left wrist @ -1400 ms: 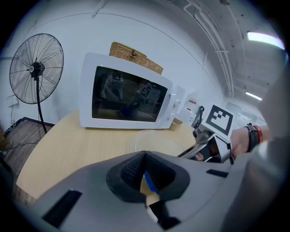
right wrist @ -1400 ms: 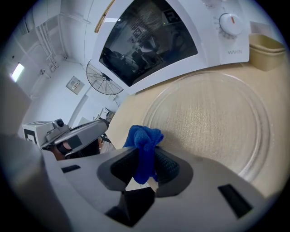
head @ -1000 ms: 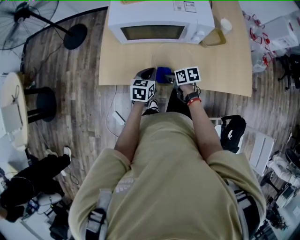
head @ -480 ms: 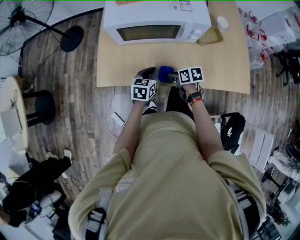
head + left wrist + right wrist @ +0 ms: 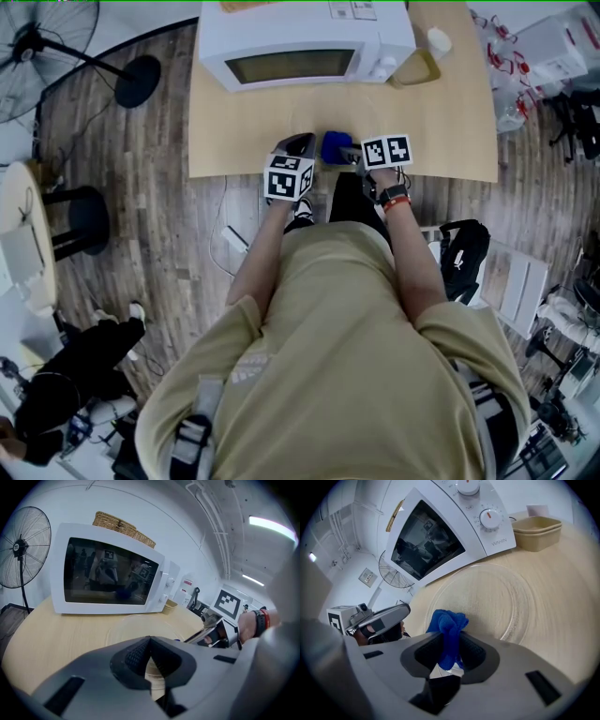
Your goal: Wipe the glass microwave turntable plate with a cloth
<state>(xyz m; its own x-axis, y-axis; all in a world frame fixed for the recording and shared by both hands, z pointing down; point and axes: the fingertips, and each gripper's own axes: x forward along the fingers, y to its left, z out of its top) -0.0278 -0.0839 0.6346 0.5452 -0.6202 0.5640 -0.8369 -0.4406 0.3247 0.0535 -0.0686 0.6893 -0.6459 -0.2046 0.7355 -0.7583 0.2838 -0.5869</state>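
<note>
The microwave (image 5: 440, 531) panel reads "WAHIN" below its dials; the top-surface labels are too small to read. The left gripper (image 5: 150, 641) is closed, jaws pinching the near rim of the plate (image 5: 140, 625). The right gripper (image 5: 451, 643) is clamped on the blue cloth (image 5: 447, 623), which touches the plate's near part. The plate lies flat on the worktop (image 5: 234, 131), between the microwave and the near edge. Bare worktop lies left and right of the plate. Stacked beige trays (image 5: 536, 531) stand just right of the microwave.
</note>
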